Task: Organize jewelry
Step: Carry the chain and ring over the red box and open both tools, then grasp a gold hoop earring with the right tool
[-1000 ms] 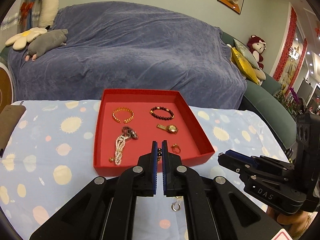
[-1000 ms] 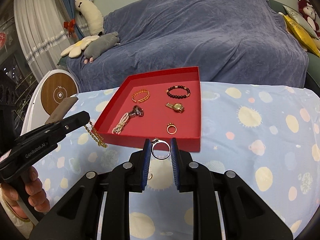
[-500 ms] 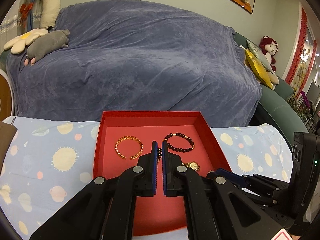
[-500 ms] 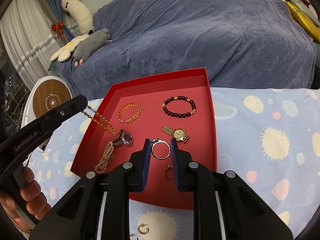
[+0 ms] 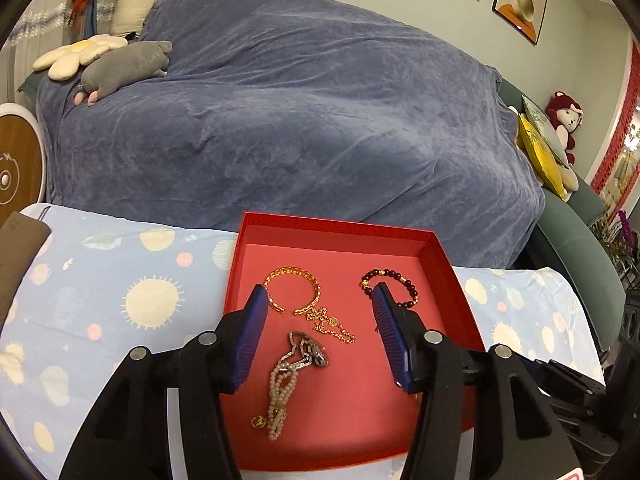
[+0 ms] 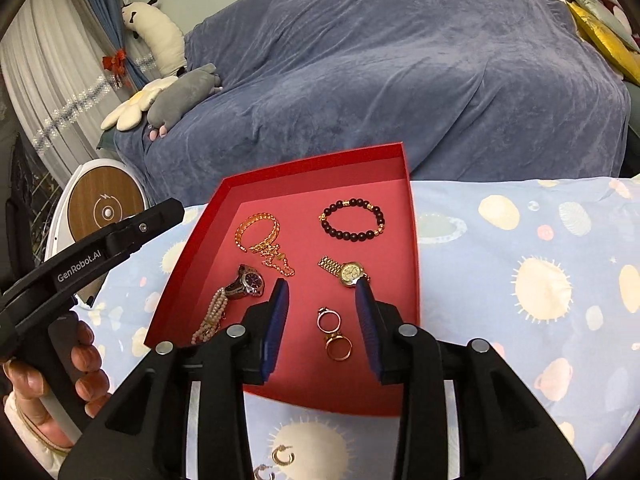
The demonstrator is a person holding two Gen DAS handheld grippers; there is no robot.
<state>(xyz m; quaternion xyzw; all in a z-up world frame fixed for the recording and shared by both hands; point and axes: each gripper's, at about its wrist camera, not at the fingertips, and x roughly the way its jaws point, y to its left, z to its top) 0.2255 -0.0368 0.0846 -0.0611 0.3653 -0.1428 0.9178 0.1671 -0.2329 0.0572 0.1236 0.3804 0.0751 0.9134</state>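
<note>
A red tray [image 5: 236, 264] [image 6: 192, 240] on the patterned tablecloth holds the jewelry. My left gripper [image 5: 318, 320] is open above a gold chain [image 5: 334, 326] that lies beside a gold bangle [image 5: 292, 284]. My right gripper [image 6: 322, 300] is open above a silver ring [image 6: 329, 319] and a gold ring [image 6: 338, 347]. Also in the tray lie a dark bead bracelet [image 6: 352, 220], a gold watch [image 6: 346, 272], a silver watch [image 6: 246, 282] and a pearl string [image 6: 210, 316].
Two small hoop earrings [image 6: 282, 456] lie on the cloth in front of the tray. A sofa under a blue cover [image 5: 300, 120] stands behind the table. The left gripper's body and the hand that holds it [image 6: 80, 248] are left of the tray.
Both grippers have opened over the tray. The gold chain has dropped from the left one beside the bangle, and the silver ring from the right one next to the gold ring.
</note>
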